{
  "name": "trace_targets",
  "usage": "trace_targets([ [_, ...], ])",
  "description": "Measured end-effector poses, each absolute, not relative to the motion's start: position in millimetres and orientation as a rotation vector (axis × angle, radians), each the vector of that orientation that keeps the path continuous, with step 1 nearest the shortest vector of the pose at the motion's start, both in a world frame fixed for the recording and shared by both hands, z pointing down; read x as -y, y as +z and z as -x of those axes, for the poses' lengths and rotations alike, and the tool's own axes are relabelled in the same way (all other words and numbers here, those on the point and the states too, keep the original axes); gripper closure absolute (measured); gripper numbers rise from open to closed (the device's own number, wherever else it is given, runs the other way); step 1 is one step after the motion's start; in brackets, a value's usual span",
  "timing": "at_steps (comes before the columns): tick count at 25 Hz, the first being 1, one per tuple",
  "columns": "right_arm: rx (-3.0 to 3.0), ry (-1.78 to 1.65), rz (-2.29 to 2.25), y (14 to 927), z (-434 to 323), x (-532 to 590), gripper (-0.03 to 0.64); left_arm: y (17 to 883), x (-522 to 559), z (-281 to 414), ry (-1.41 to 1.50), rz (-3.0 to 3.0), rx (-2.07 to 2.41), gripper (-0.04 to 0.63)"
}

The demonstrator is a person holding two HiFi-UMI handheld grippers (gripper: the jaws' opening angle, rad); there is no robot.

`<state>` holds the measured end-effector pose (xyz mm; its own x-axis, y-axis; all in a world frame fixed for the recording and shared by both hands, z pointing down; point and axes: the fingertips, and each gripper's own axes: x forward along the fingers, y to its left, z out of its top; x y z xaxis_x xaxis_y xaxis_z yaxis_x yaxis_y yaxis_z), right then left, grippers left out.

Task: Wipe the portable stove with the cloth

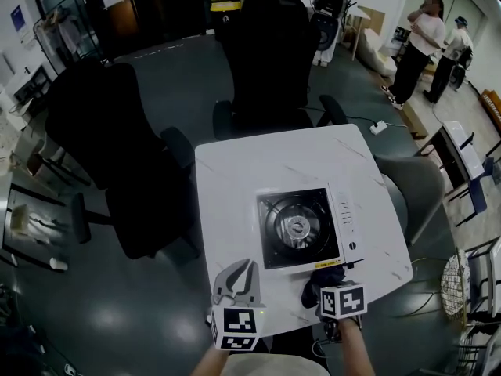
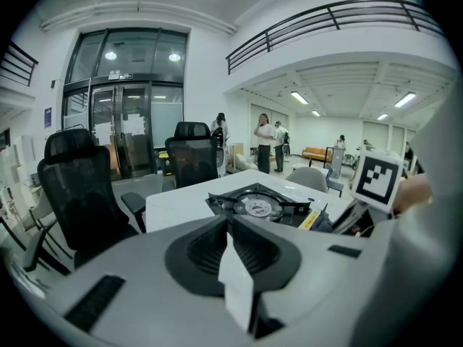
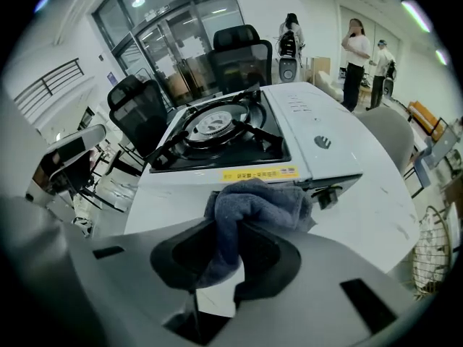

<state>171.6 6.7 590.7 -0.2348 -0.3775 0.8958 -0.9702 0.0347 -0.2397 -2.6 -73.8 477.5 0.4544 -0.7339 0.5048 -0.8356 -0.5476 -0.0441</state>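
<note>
Stove (image 1: 301, 227): one, on the white worktop (image 1: 235, 171). Cloth (image 3: 257, 204): one, grey, at the stove's near edge, pinched in the right hand-held gripper (image 3: 228, 226). Left hand-held gripper (image 2: 226, 223): jaws together, empty, beside the stove. Two black chairs (image 1: 117, 147) stand beyond. Only the right gripper view shows the pinch and only the head view shows the whole worktop.

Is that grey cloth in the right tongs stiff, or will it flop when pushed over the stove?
Probably floppy: the cloth bunches and folds in the right tongs. Likely light: one pinch holds it. Its fuzzy nap may drag on the stove.
</note>
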Motion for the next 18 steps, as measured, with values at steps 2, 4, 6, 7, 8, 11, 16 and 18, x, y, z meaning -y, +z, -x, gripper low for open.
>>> trace_targets([
  [2,1.684,1.182,-1.365,592,-165,-4,0.526,478,74,9,0.707,-2.486,1.375,0.565],
  [4,1.681,1.172,-1.359,593,-160,-2,0.526,479,73,15,0.707,-2.478,1.384,0.565],
  [6,1.678,1.163,-1.354,593,-157,0,0.526,480,74,21,0.706,-2.469,1.393,0.565],
  [7,1.677,1.16,-1.35,594,-155,1,0.526,480,74,23,0.705,-2.464,1.397,0.565],
  [8,1.676,1.157,-1.345,594,-154,1,0.526,481,74,26,0.703,-2.459,1.401,0.565],
  [11,1.679,1.15,-1.328,594,-147,2,0.526,481,75,32,0.698,-2.449,1.406,0.565],
  [16,1.691,1.146,-1.286,598,-131,2,0.526,484,75,40,0.69,-2.433,1.416,0.565],
  [18,1.696,1.141,-1.269,598,-124,2,0.526,484,75,45,0.684,-2.427,1.424,0.565],
])
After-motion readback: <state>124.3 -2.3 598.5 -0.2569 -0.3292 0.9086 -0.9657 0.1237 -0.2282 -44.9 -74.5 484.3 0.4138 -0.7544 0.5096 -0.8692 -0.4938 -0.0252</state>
